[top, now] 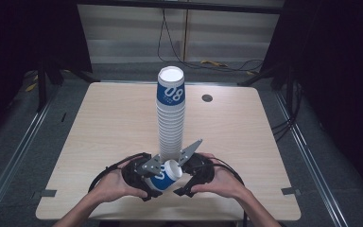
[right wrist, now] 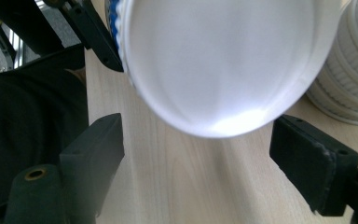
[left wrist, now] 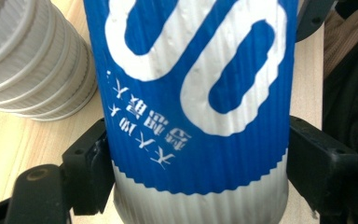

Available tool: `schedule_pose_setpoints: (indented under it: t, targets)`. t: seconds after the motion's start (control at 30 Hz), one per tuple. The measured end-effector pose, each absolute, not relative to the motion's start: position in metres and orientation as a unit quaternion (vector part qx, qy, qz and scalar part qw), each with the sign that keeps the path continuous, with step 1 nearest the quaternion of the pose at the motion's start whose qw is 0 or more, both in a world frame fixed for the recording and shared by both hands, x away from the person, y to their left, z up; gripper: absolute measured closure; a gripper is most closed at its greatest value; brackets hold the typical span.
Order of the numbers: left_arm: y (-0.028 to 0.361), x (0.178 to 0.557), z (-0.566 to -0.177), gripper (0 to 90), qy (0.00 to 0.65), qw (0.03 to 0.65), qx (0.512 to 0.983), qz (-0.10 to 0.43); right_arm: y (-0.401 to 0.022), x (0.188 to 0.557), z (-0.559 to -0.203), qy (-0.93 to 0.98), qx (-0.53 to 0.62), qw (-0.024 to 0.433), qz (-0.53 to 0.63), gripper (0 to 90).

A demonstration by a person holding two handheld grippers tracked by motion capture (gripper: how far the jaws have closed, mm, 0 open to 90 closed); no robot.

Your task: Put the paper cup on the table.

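Observation:
A tall stack of white ribbed paper cups [top: 171, 123] stands in the middle of the wooden table [top: 108, 123], and its top cup has a blue band with "08". In front of the stack, a single blue-and-white cup [top: 168, 176] lies tilted between my two grippers. My left gripper [top: 155, 183] is shut on that cup: in the left gripper view its pads press both sides of the cup [left wrist: 191, 84] low on the blue band. My right gripper [top: 183, 177] is open, its jaws standing either side of the cup's white end [right wrist: 219, 60] without touching it.
The base of the stack [left wrist: 28, 60] sits just beside the held cup. A round cable hole [top: 207, 98] is in the table's far right part. Dark curtains and metal floor rails flank the table, and cables lie on the floor behind it.

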State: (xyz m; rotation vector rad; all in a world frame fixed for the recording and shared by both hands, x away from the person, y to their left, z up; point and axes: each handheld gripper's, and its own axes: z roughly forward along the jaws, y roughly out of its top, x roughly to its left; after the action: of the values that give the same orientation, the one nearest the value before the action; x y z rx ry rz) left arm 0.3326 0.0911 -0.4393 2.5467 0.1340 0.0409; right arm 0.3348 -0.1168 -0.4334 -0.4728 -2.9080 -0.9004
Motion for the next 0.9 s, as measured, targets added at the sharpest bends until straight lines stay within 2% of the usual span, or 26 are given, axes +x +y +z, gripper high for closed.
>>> schedule_pose_setpoints:
  t: [0.37, 0.4, 0.47, 0.6, 0.63, 0.7, 0.73, 0.77, 0.9]
  targets:
    - [0.088, 0.329, -0.444, 19.1, 0.043, 0.266, 0.963, 0.003, -0.111, 0.335, -0.433, -0.945, -0.143, 0.041, -0.292, 19.3]
    - [0.088, 0.333, -0.443, 19.1, 0.013, 0.242, 0.97, 0.01, -0.109, 0.336, -0.432, -0.945, -0.142, 0.04, -0.29, 19.2]
    - [0.086, 0.329, -0.446, 19.1, 0.036, 0.259, 0.965, 0.003, -0.107, 0.337, -0.429, -0.945, -0.14, 0.042, -0.291, 19.3]
    - [0.084, 0.328, -0.448, 19.0, 0.033, 0.256, 0.966, 0.0, -0.104, 0.338, -0.427, -0.945, -0.139, 0.045, -0.293, 19.3]
    - [0.085, 0.33, -0.446, 19.1, 0.016, 0.244, 0.97, 0.007, -0.103, 0.339, -0.427, -0.944, -0.139, 0.049, -0.296, 19.3]
    - [0.085, 0.328, -0.447, 19.0, 0.029, 0.259, 0.966, 0.003, -0.1, 0.34, -0.427, -0.944, -0.136, 0.053, -0.296, 20.0]
    - [0.086, 0.33, -0.445, 19.0, 0.011, 0.245, 0.969, 0.004, -0.1, 0.34, -0.427, -0.944, -0.136, 0.053, -0.296, 20.0]
    - [0.085, 0.327, -0.447, 19.0, 0.026, 0.256, 0.966, 0.002, -0.1, 0.34, -0.426, -0.945, -0.134, 0.054, -0.295, 20.5]
    - [0.083, 0.326, -0.449, 19.0, 0.022, 0.256, 0.966, -0.001, -0.094, 0.344, -0.424, -0.945, -0.126, 0.059, -0.297, 22.5]
